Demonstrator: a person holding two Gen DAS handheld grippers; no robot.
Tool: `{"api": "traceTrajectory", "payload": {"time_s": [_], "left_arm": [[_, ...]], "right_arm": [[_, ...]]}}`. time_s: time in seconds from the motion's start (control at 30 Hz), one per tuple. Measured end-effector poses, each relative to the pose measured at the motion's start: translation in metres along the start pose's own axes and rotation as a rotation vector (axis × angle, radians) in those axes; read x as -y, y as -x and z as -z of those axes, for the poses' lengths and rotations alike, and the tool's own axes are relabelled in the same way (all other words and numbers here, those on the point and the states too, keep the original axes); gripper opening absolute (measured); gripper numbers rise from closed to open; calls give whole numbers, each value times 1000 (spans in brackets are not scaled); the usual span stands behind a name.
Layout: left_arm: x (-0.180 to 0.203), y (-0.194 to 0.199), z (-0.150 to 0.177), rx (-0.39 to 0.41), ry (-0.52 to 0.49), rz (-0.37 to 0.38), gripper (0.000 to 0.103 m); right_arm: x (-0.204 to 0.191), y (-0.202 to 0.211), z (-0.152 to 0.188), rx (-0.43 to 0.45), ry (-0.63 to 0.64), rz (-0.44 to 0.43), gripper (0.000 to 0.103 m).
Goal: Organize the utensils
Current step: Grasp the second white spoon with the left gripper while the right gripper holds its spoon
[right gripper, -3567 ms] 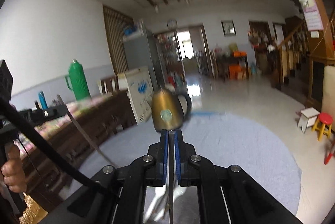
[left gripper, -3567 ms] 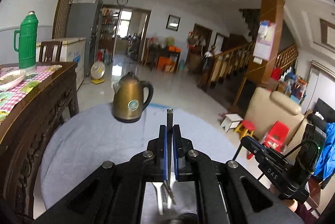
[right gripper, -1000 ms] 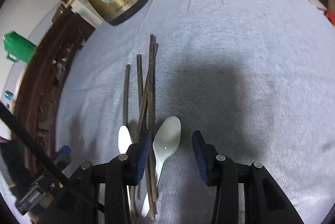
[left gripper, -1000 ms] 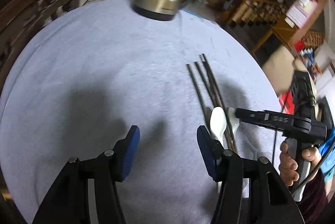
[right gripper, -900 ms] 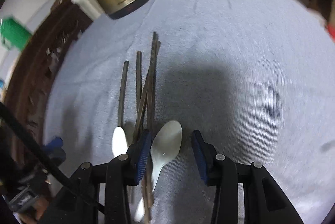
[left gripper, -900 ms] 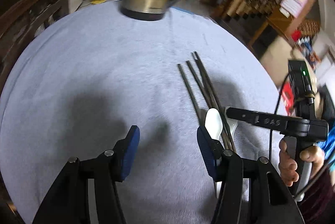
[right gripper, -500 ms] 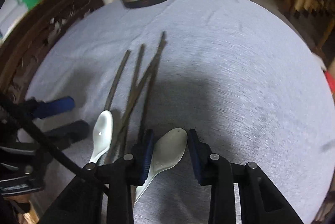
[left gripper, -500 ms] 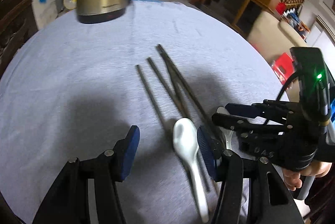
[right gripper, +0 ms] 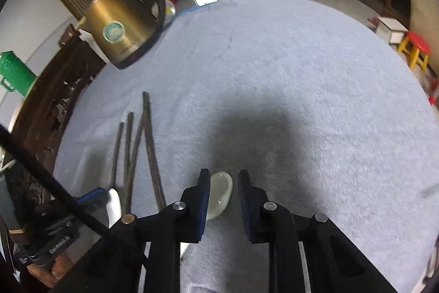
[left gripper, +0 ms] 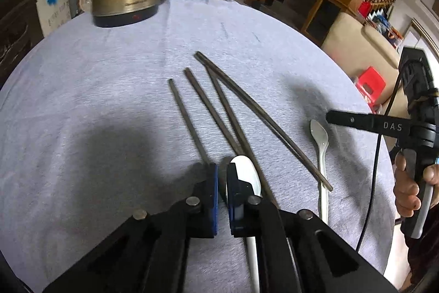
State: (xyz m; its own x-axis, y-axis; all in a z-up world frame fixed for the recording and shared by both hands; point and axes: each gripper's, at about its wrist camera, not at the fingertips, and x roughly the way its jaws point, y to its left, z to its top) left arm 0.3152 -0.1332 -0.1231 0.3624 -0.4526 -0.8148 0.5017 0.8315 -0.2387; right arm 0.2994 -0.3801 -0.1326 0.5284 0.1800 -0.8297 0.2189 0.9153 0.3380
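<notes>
On grey cloth [left gripper: 82, 101] | left fingers [left gripper: 211, 183] nearly closed on chopstick [left gripper: 189, 123] | right fingers [right gripper: 204, 191] apart, astride spoon [right gripper: 219, 194]

**Clearance on the Tablecloth**

Open cloth [right gripper: 315, 90] extends from 12 to 3 o'clock of the right gripper [right gripper: 223, 184]. Four chopsticks [left gripper: 219, 112] obstruct at 10 to 11 o'clock; the kettle [right gripper: 123, 30] stands beyond, well apart.
</notes>
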Motion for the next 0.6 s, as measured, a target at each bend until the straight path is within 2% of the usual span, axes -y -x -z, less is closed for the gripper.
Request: {"api": "traceTrajectory", "payload": {"time_s": [0.03, 0.1, 0.17, 0.23, 0.33, 0.37, 0.4, 0.47, 0.53, 0.6], "left_arm": [[-2, 3, 1, 5, 5, -3, 6], [-11, 14, 5, 23, 27, -16, 6], [-15, 24, 10, 35, 38, -17, 6], [-19, 28, 8, 35, 43, -16, 6], [-12, 28, 3, 23, 44, -3, 7], [-8, 25, 0, 17, 35, -2, 11], [-3, 21, -3, 5, 20, -3, 23], [7, 15, -4, -11, -11, -4, 39], [14, 8, -6, -18, -49, -9, 39], [22, -1, -7, -42, -94, -6, 39]], "right_arm": [[1, -2, -2, -16, -11, 1, 24], [1, -5, -2, -52, -18, 51, 40], [-4, -9, -2, -79, -4, 106, 50], [-10, -15, -2, -99, 4, 111, 50], [-20, -22, -3, -115, -18, 171, 49], [-23, -28, -3, -134, -21, 179, 46], [-27, -32, -4, -137, -10, 190, 45], [-37, -38, -3, -152, 50, 239, 44], [-47, -41, -2, -148, 110, 272, 42], [-50, -43, -2, -149, 134, 252, 33]]}}
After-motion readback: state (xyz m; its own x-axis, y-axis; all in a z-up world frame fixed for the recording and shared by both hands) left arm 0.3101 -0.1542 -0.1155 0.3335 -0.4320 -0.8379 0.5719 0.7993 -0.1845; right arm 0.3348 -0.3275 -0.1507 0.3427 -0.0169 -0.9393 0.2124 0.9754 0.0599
